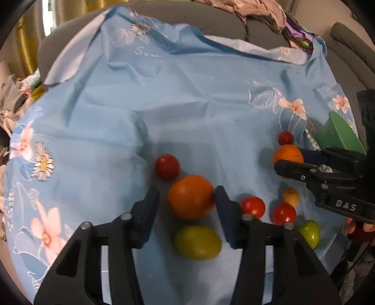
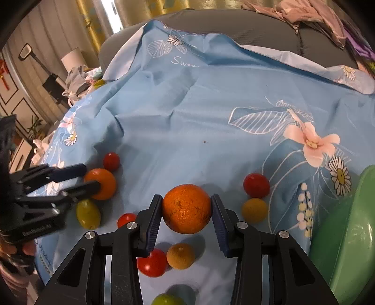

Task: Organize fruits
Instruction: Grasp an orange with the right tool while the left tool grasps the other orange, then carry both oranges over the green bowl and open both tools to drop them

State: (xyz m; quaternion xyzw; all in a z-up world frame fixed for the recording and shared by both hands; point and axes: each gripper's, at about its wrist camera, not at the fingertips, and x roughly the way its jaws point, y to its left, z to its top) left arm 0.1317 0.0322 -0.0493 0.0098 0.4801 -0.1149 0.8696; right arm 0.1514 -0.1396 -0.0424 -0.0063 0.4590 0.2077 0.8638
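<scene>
Fruit lies loose on a blue flowered cloth (image 1: 178, 98). An orange (image 1: 191, 197) sits between the fingers of my left gripper (image 1: 187, 191). The right pad touches it, while a narrow gap shows at the left pad, so the gripper is open. In the right wrist view my right gripper (image 2: 186, 199) is shut on a second orange (image 2: 186, 208), with both pads against its sides. That same grip shows from the left wrist view, where the right gripper (image 1: 289, 157) holds its orange (image 1: 287, 153). The left gripper (image 2: 91, 176) straddles its orange (image 2: 100, 184).
Red tomatoes (image 1: 167, 166) (image 1: 253, 206) (image 2: 256, 185), yellow-green fruits (image 1: 198, 242) (image 1: 309, 233) and small yellow-orange ones (image 2: 181, 255) (image 2: 254, 210) lie around both grippers. A green bowl (image 2: 346, 234) stands at the cloth's right edge. Crumpled clothes (image 2: 304, 14) are piled on the grey sofa behind.
</scene>
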